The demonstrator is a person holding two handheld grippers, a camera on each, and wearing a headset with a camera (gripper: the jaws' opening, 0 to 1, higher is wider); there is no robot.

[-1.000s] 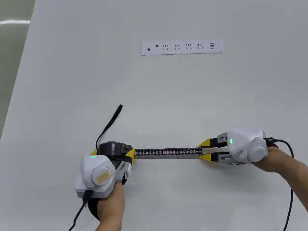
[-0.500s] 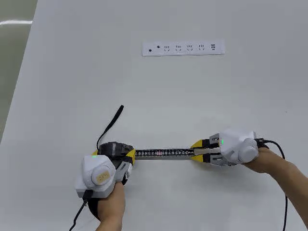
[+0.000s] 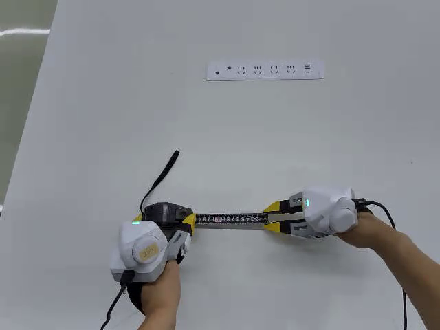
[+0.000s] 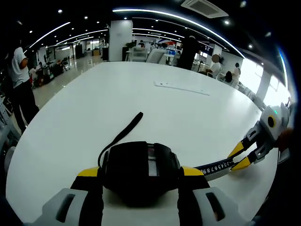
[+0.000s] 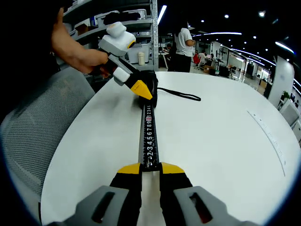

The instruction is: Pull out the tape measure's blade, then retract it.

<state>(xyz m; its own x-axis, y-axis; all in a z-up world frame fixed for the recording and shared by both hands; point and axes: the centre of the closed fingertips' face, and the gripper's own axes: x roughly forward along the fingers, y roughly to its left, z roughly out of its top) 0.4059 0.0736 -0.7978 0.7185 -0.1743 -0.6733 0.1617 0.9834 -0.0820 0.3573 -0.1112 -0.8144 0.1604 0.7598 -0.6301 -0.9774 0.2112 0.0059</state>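
Well, white table (image 3: 103,110) (tape measure (image 3: 165,212), power strip (image 3: 265,70)), office (image 5: 211,52).

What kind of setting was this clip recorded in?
Probably an open-plan office or lab floor: a large white table carrying a power strip, shelving racks, a mesh chair, and a standing person under ceiling strip lights.

One tape measure (image 3: 167,210), two grippers (image 3: 161,221) (image 3: 270,217)
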